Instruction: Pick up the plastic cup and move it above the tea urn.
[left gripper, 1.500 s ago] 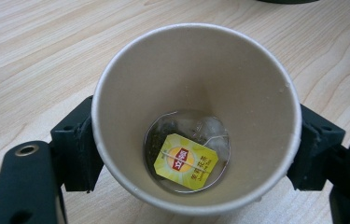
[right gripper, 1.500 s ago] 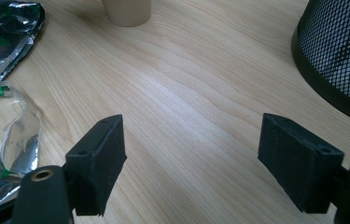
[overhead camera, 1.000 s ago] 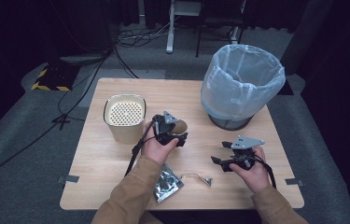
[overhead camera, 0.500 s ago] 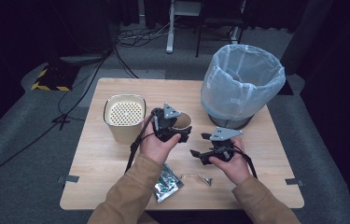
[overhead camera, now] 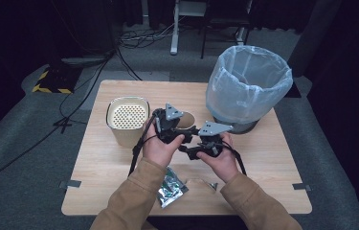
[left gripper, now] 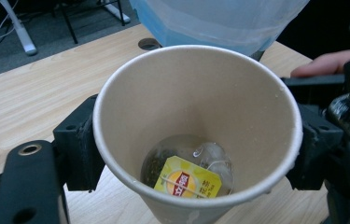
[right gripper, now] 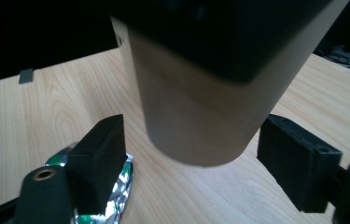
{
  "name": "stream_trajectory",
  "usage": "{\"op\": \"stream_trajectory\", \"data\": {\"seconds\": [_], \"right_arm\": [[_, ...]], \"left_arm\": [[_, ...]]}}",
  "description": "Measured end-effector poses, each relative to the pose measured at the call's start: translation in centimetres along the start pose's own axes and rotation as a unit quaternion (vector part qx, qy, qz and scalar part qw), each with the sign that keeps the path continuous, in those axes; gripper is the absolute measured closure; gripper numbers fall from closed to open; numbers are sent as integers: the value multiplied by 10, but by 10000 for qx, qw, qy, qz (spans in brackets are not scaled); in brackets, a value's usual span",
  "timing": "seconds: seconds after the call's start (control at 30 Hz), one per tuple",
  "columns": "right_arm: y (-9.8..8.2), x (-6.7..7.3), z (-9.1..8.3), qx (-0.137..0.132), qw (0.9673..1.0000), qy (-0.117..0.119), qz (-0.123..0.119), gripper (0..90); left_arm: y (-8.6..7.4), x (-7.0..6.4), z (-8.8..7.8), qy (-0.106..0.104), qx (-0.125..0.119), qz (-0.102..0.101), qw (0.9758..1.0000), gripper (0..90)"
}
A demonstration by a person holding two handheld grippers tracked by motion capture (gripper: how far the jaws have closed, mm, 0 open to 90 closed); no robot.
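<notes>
The left hand-held gripper (overhead camera: 179, 125) pinches a tan paper cup (left gripper: 196, 130) by its sides, its 2 black jaws pressed against the wall just below the rim, and holds it tilted above the wooden surface (overhead camera: 100, 167). Inside the cup a yellow tea bag tag (left gripper: 187, 181) lies at the bottom, over a wet tea bag. The right hand-held gripper (right gripper: 191, 168) sits just beside and below the cup; its jaws have just been closing but stand spread, 1 on each side of the cup's base without touching it. A torn silver wrapper (overhead camera: 170, 187) lies on the surface near the person's sleeves. A lined bin (overhead camera: 249, 86) and a perforated cream container (overhead camera: 127, 120) stand behind.
</notes>
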State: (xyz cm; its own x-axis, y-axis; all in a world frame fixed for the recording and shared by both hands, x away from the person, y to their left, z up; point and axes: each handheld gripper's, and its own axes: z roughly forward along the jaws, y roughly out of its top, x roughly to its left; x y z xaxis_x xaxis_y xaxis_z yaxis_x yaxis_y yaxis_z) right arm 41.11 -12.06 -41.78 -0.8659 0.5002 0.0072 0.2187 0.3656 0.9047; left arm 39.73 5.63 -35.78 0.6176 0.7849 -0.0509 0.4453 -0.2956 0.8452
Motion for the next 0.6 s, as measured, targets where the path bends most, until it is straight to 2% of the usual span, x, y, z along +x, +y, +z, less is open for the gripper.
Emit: {"op": "stream_trajectory", "data": {"seconds": [0.03, 0.13, 0.17, 0.3, 0.43, 0.5, 0.6], "right_arm": [[1, 0, 0, -22, 10000, 2, -14, 336], [4, -1, 1, -7, 10000, 19, 0, 345], [4, -1, 1, 20, 10000, 3, -66, 347], [6, 1, 1, -17, 9995, -56, -321, 354], [10, 4, 4, -10, 9988, 0, -493, 357], [12, 6, 5, -46, 9984, 39, -558, 358], [15, 6, 7, -52, 9979, 77, -642, 364]], "left_arm": [[-2, 1, 1, -26, -59, 20, 10000, 220], [-5, 2, -1, 3, -141, 2, 9999, 221], [-6, 3, -2, 16, -166, 32, 9999, 220], [-10, 8, -8, -75, -204, -97, 9997, 220], [-14, 14, -16, -83, -289, -256, 9992, 214], [-15, 17, -19, -130, -329, -420, 9985, 211], [-16, 21, -23, -127, -362, -496, 9980, 200]]}}
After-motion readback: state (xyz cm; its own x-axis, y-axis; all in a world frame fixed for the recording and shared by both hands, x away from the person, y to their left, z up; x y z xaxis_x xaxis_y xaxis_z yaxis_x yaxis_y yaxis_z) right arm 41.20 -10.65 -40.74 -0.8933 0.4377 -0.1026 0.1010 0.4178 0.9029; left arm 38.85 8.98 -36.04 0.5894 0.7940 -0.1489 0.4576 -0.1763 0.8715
